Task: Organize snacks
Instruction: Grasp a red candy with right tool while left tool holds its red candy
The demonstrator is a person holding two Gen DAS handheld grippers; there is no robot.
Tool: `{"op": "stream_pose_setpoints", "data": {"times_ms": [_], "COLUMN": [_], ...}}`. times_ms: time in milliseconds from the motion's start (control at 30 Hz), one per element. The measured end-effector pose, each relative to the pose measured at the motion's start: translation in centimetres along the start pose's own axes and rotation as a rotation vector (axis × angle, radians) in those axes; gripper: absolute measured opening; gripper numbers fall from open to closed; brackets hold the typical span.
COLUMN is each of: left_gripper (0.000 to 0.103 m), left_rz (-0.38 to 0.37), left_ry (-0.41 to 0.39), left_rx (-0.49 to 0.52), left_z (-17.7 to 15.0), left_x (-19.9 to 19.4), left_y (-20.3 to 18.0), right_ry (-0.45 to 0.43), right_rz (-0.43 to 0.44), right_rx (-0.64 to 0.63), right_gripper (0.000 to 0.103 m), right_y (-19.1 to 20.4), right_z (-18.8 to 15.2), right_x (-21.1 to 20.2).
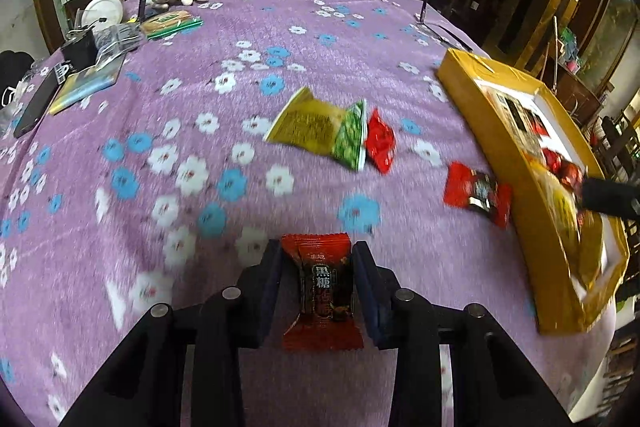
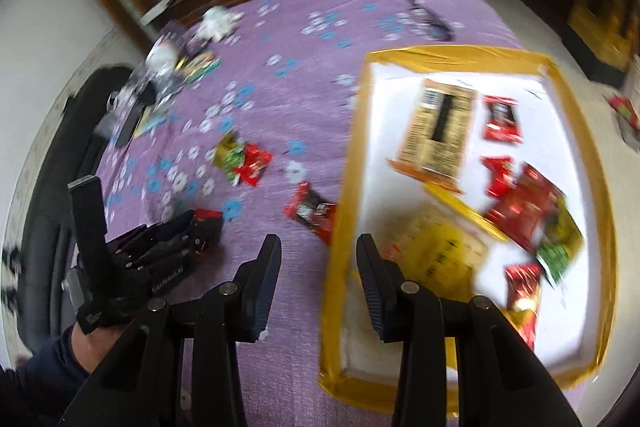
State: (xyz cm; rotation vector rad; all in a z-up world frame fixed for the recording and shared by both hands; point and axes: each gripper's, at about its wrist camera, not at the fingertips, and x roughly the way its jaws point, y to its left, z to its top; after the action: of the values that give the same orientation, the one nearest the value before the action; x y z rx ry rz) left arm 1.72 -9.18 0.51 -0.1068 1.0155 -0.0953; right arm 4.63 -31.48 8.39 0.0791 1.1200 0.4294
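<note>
Pinching the red candy [image 1: 318, 291] only lightly, the left gripper [image 1: 318, 283] may drop it; the right gripper's [image 2: 318, 283] spread fingers hold nothing.

Five loose snack packets [image 1: 318, 297], one tray [image 1: 464, 87], perhaps eight inside.

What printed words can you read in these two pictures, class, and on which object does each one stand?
"黑糖": on the dark label of the red candy packet between the left gripper's jaws.
Smaller characters on that packet: too blurred.
Print on the packets in the yellow-edged tray: blurred, unreadable.
Lettering on the left gripper's body, right wrist view: too small.
</note>
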Motion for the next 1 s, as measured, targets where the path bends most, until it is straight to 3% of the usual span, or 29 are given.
{"op": "stream_pose_setpoints", "data": {"times_ms": [300,567,700,867,1000], "left_gripper": [0.037,0.037,0.037,0.037,0.037], "left_rz": [0.006,0.006,0.005,-0.005,-0.007], "left_ry": [0.008,0.006,0.006,0.007,0.009], "left_rx": [-0.012,-0.019,-0.021,-0.026,-0.018], "left_z": [-2.7,-3.1,-3.1,-3.1,-3.0], "left_x": [-1.7,-2.1,-2.1,-2.1,-2.1], "left_y": [0.1,0.2,0.2,0.2,0.2], "right_ry": [0.132,0.202,0.251,0.347,0.283], "right_rz": [-0.006,-0.078,-0.024,0.22,0.137], "right_rx": [-0.217,-0.255,-0.241,-0.083,-0.087], "right_gripper": [0.038,0.038,0.038,0.038,0.038], "right_y": [4.2,3.9,4.2,3.7,2.8], "right_z": [3.1,4.8,3.3,1.0,1.1], "right_x": [6.2,10.0,9.7,8.6,7.5]}}
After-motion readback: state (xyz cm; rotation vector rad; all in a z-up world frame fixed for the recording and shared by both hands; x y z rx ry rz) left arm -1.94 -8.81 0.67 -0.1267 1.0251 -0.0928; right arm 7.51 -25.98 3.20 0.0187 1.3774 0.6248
